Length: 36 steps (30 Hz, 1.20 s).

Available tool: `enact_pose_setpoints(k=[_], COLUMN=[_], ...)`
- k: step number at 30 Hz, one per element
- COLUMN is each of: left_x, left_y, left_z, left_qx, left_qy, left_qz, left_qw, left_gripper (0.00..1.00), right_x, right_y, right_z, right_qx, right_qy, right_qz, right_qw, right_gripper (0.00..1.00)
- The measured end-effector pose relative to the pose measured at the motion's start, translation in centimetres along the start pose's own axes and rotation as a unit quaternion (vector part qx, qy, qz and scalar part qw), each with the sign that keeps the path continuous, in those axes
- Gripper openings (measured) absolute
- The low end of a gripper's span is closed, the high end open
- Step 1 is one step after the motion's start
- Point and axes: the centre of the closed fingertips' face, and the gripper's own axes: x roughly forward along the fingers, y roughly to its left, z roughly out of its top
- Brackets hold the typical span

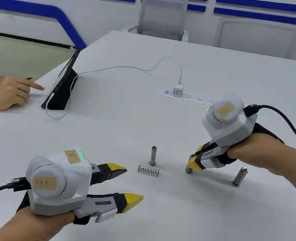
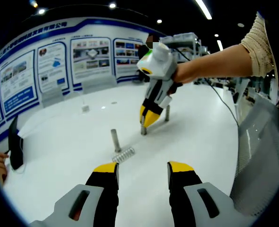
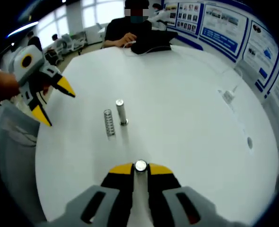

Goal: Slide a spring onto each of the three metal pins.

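A bare metal pin stands upright mid-table. A loose spring lies flat just in front of it. My right gripper is shut on a second upright pin, whose lower part looks coiled. A third pin, wrapped in a spring, stands to its right, under my right hand. My left gripper is open and holds nothing, a short way left of the loose spring.
A white power strip with a plugged charger and cable lies behind the pins. A dark tablet leans at the far left, beside another person's hand. A chair stands at the table's far edge.
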Motion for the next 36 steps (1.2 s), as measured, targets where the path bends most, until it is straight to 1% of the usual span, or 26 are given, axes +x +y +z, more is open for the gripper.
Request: enact_pose_setpoints(k=[3,8,17,21,23,29,33,36], left_x=[0.0,0.0,0.0,0.0,-0.1,0.0,0.0,0.0], left_y=[0.0,0.0,0.1,0.1,0.2,0.3,0.3,0.2], left_z=[0.0,0.0,0.2,0.2,0.2,0.5,0.6,0.6], left_qx=[0.000,0.000,0.001,0.001,0.001,0.003,0.004,0.004], left_qy=[0.000,0.001,-0.002,-0.002,-0.003,-0.005,-0.006,-0.005], left_qz=[0.001,0.000,0.001,0.001,0.001,0.001,0.001,0.001], left_qw=[1.0000,1.0000,1.0000,1.0000,1.0000,1.0000,1.0000,1.0000], left_gripper=[0.42,0.42,0.42,0.42,0.42,0.42,0.42,0.42], right_x=[0.1,0.1,-0.1,-0.4,-0.6,-1.6,-1.9,-2.0], right_y=[0.0,0.1,0.3,0.2,0.2,0.0,0.2,0.6], right_z=[-0.1,-0.2,-0.6,-0.5,-0.3,0.9,1.7,2.4], right_qx=[-0.006,-0.010,-0.010,-0.011,-0.013,-0.022,-0.030,-0.038], right_qy=[0.002,0.002,0.004,0.001,-0.001,-0.019,-0.027,-0.034], right_qz=[-0.002,-0.004,-0.006,-0.011,-0.015,-0.028,-0.028,-0.026], right_qw=[1.0000,0.9999,0.9999,0.9999,0.9998,0.9992,0.9988,0.9984], right_gripper=[0.13,0.16,0.18,0.20,0.21,0.24,0.25,0.26])
